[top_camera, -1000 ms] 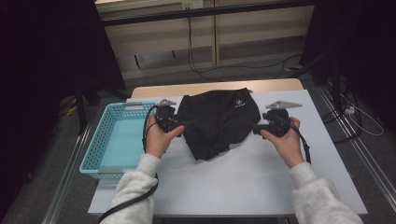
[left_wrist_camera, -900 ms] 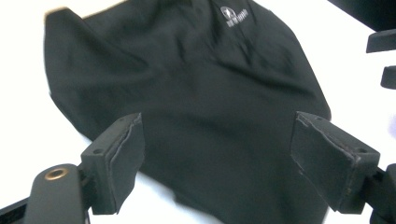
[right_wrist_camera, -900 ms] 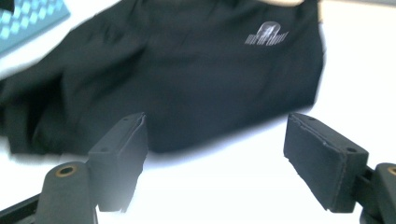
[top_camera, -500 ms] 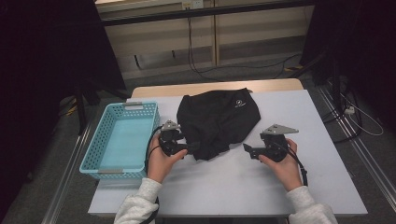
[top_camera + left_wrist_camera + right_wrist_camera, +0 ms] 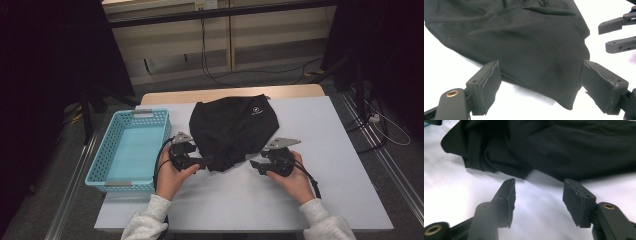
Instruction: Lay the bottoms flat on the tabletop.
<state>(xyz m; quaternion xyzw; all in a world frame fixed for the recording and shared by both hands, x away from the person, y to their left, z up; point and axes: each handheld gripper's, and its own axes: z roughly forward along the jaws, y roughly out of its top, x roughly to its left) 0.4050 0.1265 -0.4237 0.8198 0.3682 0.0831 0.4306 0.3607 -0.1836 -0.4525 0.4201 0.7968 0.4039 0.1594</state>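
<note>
Black garment (image 5: 232, 130) heaped mid-surface (image 5: 325, 165), small white logo up, just right of blue basket (image 5: 127, 150). Left claw (image 5: 205, 161) at garment's near-left edge — jaws spread wide, cloth corner between pads, not pressed. Right claw (image 5: 254, 166) just off near-right hem, pointing at it — jaws have just been closing, gap remains, nothing between them. Both claws low over white surface, garment lying between them.

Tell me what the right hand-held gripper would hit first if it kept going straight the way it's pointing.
Most likely the crumpled black fabric garment. The right hand-held gripper points at its near edge with open jaws that have just been closing, nothing between them, bare white tabletop ahead. Depth is hard to judge.
</note>
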